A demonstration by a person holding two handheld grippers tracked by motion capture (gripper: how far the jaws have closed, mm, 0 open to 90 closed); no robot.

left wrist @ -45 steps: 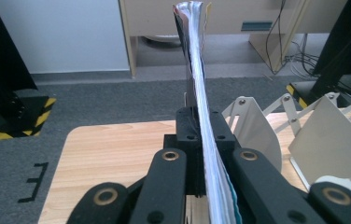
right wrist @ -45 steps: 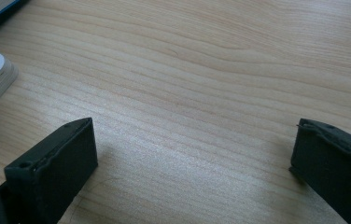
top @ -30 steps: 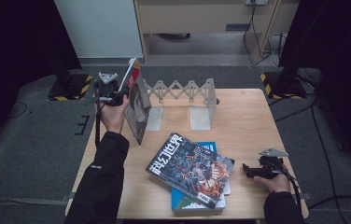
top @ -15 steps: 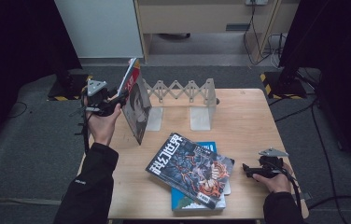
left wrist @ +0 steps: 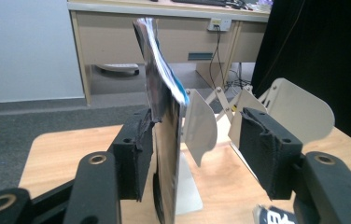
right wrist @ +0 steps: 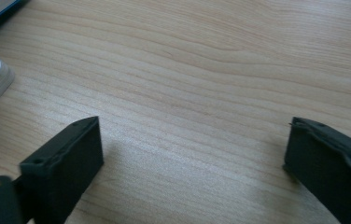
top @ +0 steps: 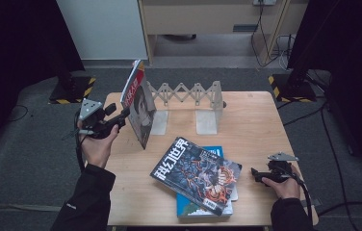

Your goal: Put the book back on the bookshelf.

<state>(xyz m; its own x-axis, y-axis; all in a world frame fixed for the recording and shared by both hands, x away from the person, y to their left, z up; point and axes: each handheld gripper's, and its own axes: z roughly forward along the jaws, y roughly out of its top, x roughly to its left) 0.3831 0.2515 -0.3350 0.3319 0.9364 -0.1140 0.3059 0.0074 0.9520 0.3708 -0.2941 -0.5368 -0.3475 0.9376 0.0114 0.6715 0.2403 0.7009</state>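
Now your light wooden table (top: 261,125) carries a white accordion-style metal book rack (top: 188,96) along its far side, and the thin upright magazine with the red-edged portrait cover (top: 138,103) leans against the rack's left end plate. Your left forearm angles up past the table's left edge, wrist cocked, so your left gripper (top: 116,120) points at the magazine, jaws wide, one pad touching its cover. Your right hand rests near the right front corner, your right gripper (top: 258,174) low over bare wood, jaws wide apart.
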